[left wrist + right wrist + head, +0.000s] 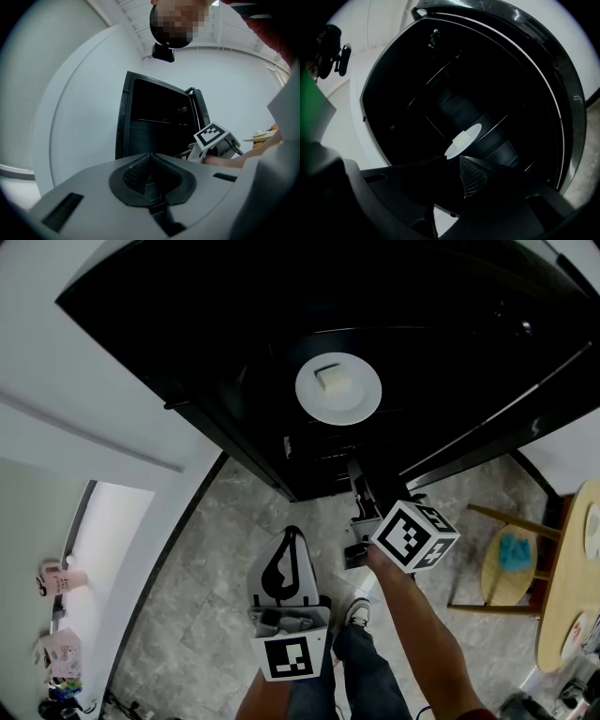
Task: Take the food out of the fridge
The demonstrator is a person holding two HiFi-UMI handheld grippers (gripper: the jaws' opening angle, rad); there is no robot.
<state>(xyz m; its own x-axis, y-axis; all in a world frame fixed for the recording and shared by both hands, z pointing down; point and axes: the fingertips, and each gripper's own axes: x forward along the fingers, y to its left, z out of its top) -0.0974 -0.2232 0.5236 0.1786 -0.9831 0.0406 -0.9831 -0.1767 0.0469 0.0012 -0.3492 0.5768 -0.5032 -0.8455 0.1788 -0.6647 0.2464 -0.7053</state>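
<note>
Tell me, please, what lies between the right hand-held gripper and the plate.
Nothing: the right gripper view shows only bare, dark fridge interior between the right hand-held gripper and the plate.

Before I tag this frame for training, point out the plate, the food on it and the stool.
plate [364, 401]: head view, bare white rim.
food [331, 377]: head view, block's top.
stool [493, 587]: head view, bare wooden seat.

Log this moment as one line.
fridge open | food on plate inside | right hand-held gripper open, facing plate | left hand-held gripper shut, empty
</note>
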